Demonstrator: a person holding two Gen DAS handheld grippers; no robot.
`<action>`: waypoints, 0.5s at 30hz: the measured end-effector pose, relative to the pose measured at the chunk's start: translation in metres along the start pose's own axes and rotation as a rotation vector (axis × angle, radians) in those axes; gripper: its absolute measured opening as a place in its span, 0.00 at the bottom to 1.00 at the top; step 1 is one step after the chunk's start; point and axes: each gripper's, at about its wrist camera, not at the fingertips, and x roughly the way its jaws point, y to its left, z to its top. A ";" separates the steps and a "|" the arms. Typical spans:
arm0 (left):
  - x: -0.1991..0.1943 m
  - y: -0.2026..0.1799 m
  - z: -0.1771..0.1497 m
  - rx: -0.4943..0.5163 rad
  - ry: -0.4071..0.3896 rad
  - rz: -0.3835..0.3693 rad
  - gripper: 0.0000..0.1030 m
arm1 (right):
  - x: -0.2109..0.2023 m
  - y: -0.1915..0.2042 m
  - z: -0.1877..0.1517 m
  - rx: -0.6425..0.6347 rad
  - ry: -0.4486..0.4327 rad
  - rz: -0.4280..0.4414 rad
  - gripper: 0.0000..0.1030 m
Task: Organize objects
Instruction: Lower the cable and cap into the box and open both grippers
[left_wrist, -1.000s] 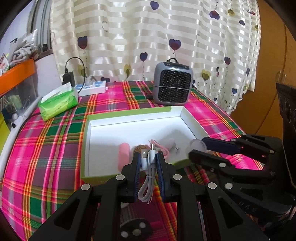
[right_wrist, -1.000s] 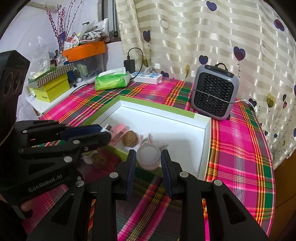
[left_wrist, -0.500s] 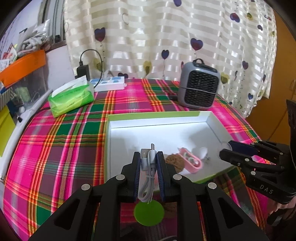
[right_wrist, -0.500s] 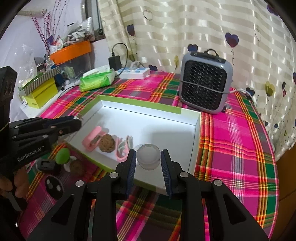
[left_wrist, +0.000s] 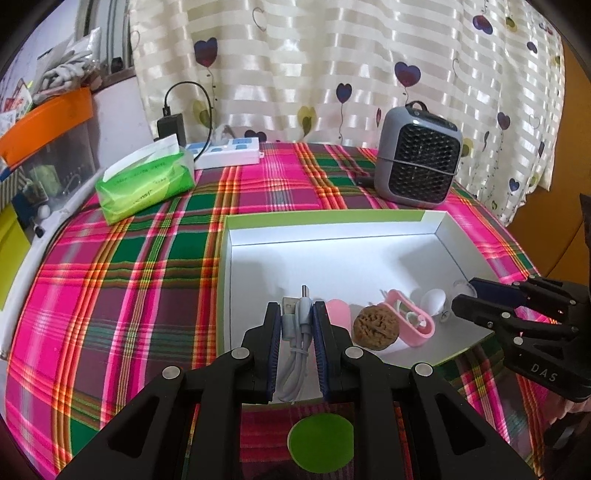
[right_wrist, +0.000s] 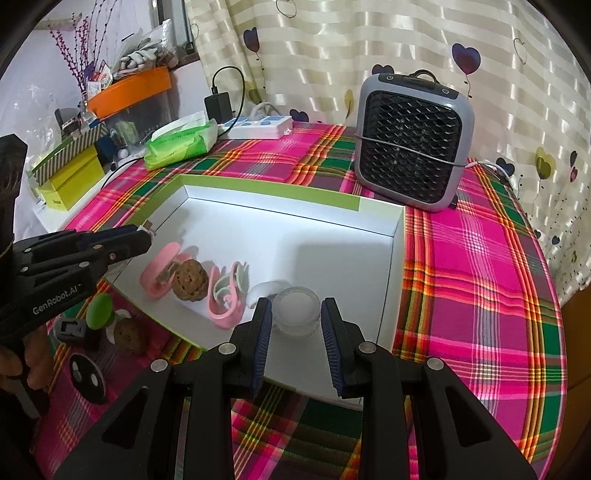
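Moved: both tongs have come forward and a bit lower since a moment ago, and now their tips hang over the near side of the box, not in front of it.
Left tongs (left_wrist: 298, 314): squeezed tight on a folded white cable (left_wrist: 295, 334). Its plugs stick out past the tips and its loop hangs down behind them.
Right tongs (right_wrist: 296, 317): a small frosted jar (right_wrist: 297, 309) sits between the two blue pads. They are closed on its sides and hold it just above the box floor.
Box (right_wrist: 266, 201): white inside with a green rim, lying open on the checked cloth (left_wrist: 122, 280). Both tongs point down into it.
In the box: two pink clips and a brown walnut (right_wrist: 190, 278) lie in a row. One pink clip (right_wrist: 159, 271) is just past the left tips, the walnut is next to it, and the other pink clip (right_wrist: 225, 301) is just left of the right tips. A small white lid-like thing (right_wrist: 263, 289) lies beside the jar.
Outside the box: under the left tongs, on the cloth, sit a green disc (left_wrist: 320, 446), another walnut (right_wrist: 126, 333) and a few small dark bits I cannot make out.
Far from both tongs: a grey heater (left_wrist: 417, 162) stands past the box on the right. A green tissue pack (left_wrist: 146, 182) and a white power strip (left_wrist: 227, 155) lie past it on the left.
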 end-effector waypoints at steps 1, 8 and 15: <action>0.002 0.000 0.000 0.001 0.004 0.001 0.15 | 0.000 0.000 0.000 0.001 0.001 -0.001 0.28; 0.013 -0.001 -0.003 0.011 0.046 -0.005 0.15 | 0.005 -0.004 0.001 0.011 0.015 -0.017 0.28; 0.016 -0.002 -0.005 0.009 0.062 -0.023 0.15 | 0.009 -0.004 0.001 0.016 0.024 0.010 0.28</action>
